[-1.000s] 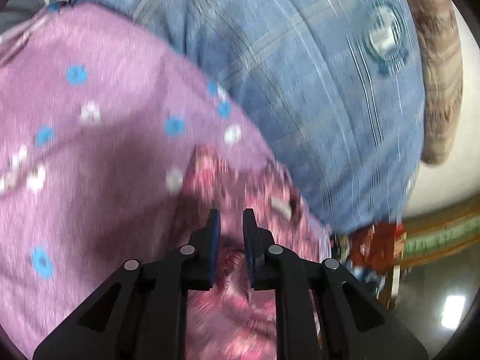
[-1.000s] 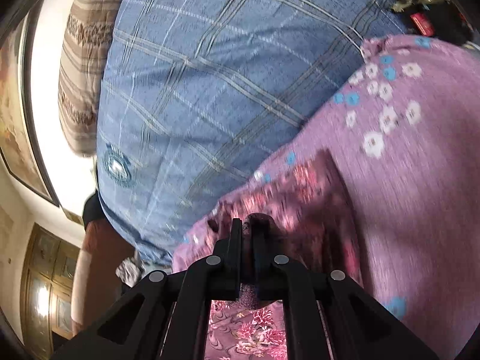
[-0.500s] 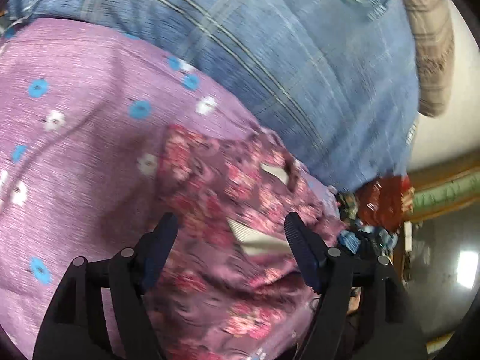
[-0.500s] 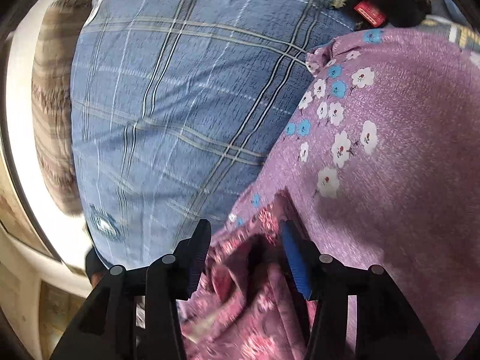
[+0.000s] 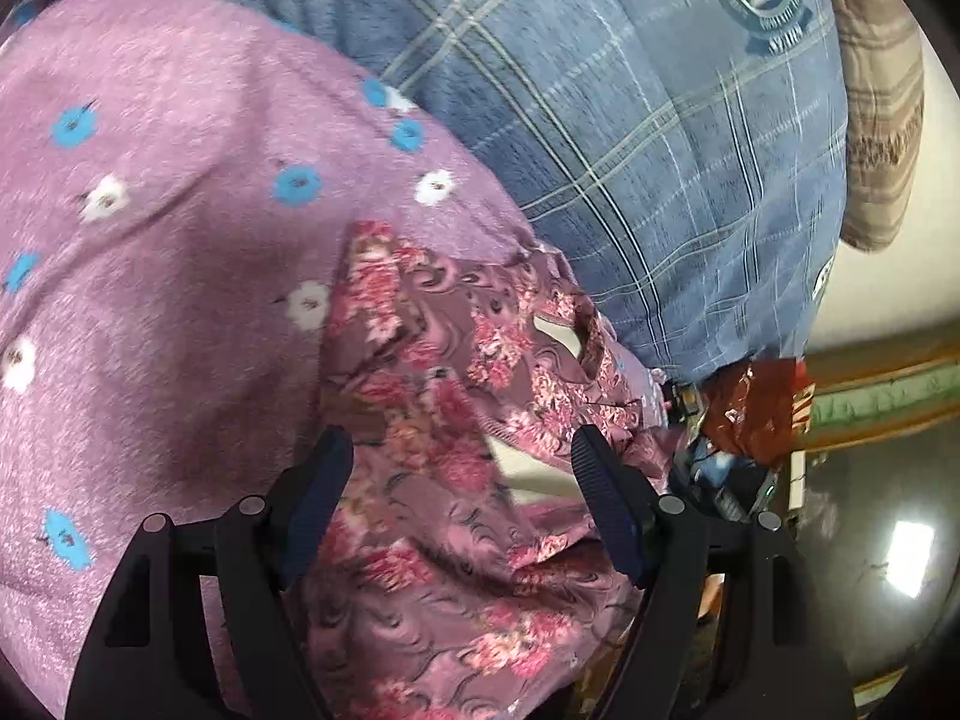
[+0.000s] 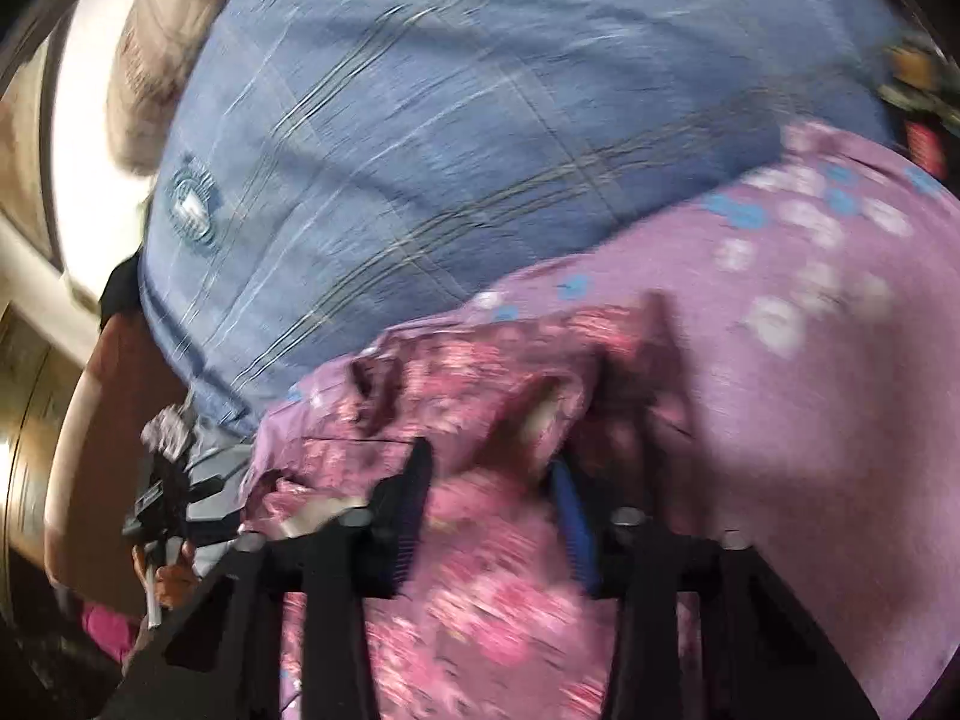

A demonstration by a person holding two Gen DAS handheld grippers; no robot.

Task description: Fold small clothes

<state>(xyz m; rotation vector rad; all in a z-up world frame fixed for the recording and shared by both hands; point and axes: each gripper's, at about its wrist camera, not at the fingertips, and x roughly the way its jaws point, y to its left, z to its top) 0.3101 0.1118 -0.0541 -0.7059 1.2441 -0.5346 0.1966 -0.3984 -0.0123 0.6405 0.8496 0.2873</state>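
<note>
Both tools spread, gripping nothing: left tool (image 5: 459,474) and right tool (image 6: 489,495) hover over the floral garment (image 5: 456,468) lying on the purple cloth (image 5: 180,270); fold looks just laid, next needs regrasping an edge.

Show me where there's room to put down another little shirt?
Best spot: the purple flowered cloth, bare left of the pink floral garment. The blue plaid bedcover beyond is also open. It's crowded near the open left gripper and right gripper.
</note>
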